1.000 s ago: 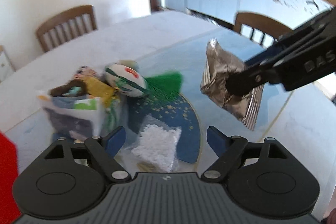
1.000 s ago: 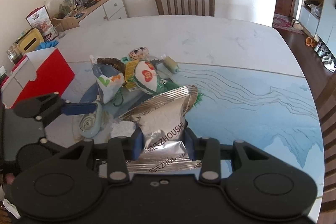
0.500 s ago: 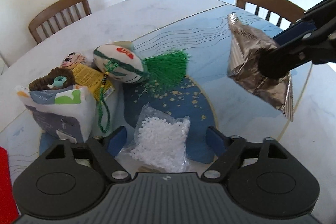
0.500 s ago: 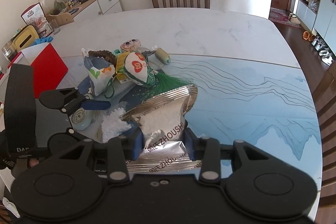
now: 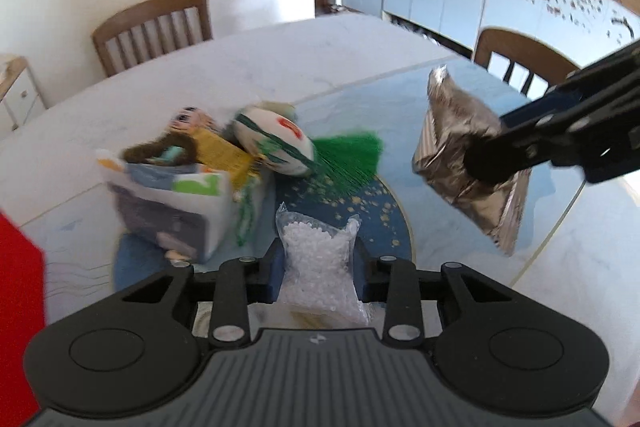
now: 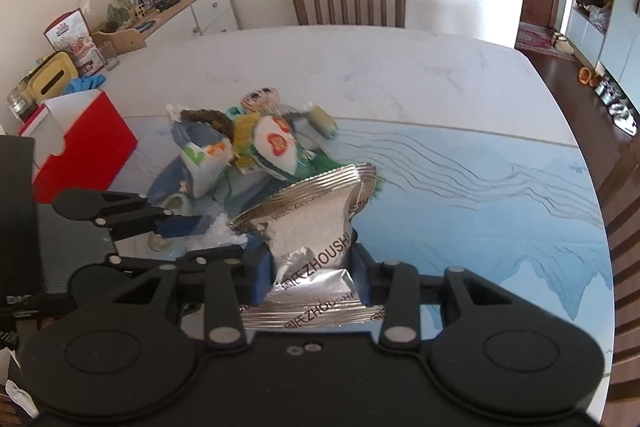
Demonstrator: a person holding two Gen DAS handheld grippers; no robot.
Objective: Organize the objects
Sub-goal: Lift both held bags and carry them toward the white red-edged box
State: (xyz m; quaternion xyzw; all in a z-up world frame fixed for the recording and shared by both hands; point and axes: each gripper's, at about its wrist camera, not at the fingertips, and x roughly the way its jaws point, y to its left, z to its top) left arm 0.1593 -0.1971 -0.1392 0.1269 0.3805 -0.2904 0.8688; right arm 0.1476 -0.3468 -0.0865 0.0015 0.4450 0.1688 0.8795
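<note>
Your left gripper point(image 5: 318, 259) had just been closing, and its blue pads pressed on both sides of a clear bag of white pellets point(image 5: 320, 267), so the bag was pinched between them. The bag stood upright in the jaws, its top corners sticking up above the pads, over the dark blue round patch of the table point(image 5: 280, 67).

Your right gripper point(image 6: 310, 267) was clamped narrow on a silver foil packet point(image 6: 312, 227), holding it near its lower seam with the crimped top fanned out above. In the left view that packet point(image 5: 460, 147) hung in the air to the right, clear of the table.

Beyond the pellet bag lay the pile: a white and blue pouch point(image 5: 172, 203) with a brown furry loop on top, a yellow packet point(image 5: 224, 155) behind it, and a white ball-shaped sachet with a green tassel point(image 5: 276, 139) beside it. The pile looked blurred in the left view. A red box point(image 6: 84, 147) stood at the table's left edge, apart from the pile.
</note>
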